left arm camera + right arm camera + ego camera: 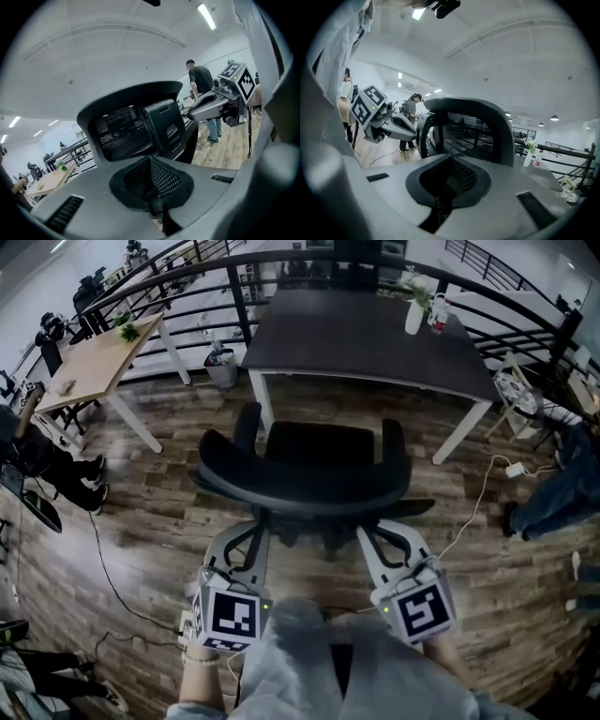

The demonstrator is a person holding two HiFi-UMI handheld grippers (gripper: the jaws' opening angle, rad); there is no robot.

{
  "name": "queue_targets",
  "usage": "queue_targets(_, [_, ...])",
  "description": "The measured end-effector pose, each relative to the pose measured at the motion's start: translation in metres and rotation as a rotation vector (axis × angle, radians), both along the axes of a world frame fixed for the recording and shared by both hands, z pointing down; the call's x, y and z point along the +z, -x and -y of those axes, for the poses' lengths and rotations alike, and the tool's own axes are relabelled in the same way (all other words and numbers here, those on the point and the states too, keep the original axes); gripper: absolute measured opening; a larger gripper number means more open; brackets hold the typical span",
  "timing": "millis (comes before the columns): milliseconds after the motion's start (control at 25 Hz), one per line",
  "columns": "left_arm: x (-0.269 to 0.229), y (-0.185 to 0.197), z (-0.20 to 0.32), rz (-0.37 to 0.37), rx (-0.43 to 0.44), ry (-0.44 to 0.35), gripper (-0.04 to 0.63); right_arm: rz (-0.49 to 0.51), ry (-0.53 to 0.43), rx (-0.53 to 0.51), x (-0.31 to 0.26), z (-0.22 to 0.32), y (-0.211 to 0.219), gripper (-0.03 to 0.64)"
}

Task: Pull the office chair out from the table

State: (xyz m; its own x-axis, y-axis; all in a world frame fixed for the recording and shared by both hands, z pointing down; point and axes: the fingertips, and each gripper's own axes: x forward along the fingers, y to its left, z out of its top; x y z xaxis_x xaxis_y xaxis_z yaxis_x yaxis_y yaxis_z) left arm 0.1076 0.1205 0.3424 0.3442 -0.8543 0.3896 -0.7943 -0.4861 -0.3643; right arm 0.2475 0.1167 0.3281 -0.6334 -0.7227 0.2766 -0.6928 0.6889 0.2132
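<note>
A black office chair [309,465] stands on the wood floor, facing the dark table [366,334], its seat just short of the table's near edge. My left gripper [251,538] and right gripper [370,538] both reach into its backrest from behind, below the curved top rim. In the left gripper view the jaws are closed with black mesh pinched between them, so the left gripper [151,164] is shut on the chair's mesh back [122,131]. The right gripper [449,177] is likewise shut on the chair's mesh back [473,133], and the left gripper [410,131] shows beside it.
A white vase [415,315] and a bottle stand on the table's far right. A light wooden desk [94,362] is at the left, with someone's legs [75,479] near it. A white cable [483,493] and adapter [515,469] lie on the floor to the right. A railing runs behind the table.
</note>
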Motion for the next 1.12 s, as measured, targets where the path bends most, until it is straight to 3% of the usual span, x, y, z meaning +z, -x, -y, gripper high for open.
queue_targets(1120, [0.002,-0.004,0.004,-0.001,0.016,0.006,0.012,-0.028,0.031,0.003,0.012,0.001,-0.003,0.002])
